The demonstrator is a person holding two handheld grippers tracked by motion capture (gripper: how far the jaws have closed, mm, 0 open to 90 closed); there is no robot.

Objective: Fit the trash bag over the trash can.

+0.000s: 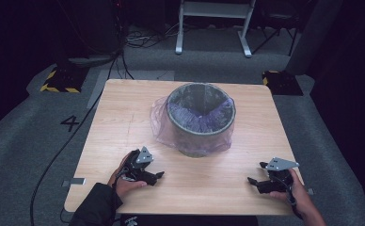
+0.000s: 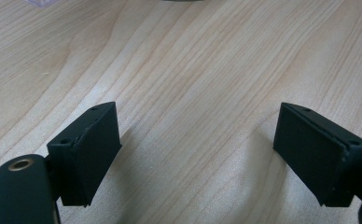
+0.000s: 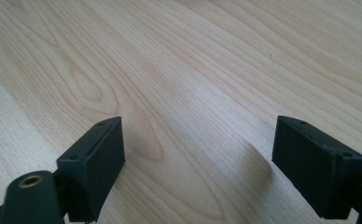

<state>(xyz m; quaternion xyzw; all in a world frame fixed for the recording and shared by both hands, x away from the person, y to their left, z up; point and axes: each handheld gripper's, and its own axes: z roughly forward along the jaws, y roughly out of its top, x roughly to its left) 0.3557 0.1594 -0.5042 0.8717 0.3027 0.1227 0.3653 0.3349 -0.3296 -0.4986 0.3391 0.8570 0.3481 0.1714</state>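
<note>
So there's a round grey mesh wastebasket (image 1: pixel 200 120) sitting on the wooden table (image 1: pixel 124 122), a bit toward the far edge and roughly centred btw the left and right edges. It's lined w/ a thin see-through purplish bag (image 1: pixel 164 123): the bag is folded over the rim, hangs down the outside and bunches up on the tabletop on the basket's left side. Inside the bin the liner sags in folds, and I can't make out anything else in there, the bottom is too dark to tell. Left gripper (image 1: pixel 158 175) rests near the front edge, left of centre, pointing right, jaws spread wide w/ nothing btw them; in the left gripper view its fingers (image 2: pixel 88 154) hover right over bare wood grain, and a sliver of the bag (image 2: pixel 41 2) plus the basket base peek in at the top edge, cut off. Right gripper (image 1: pixel 256 174) is near the front right corner, pointing left, also gaping and holding nothing; its fingers (image 3: pixel 95 163) show just wood beneath them. Both are well apart from the basket. The person's hands and dark sleeve are partly cropped by the bottom of the high view.
</note>
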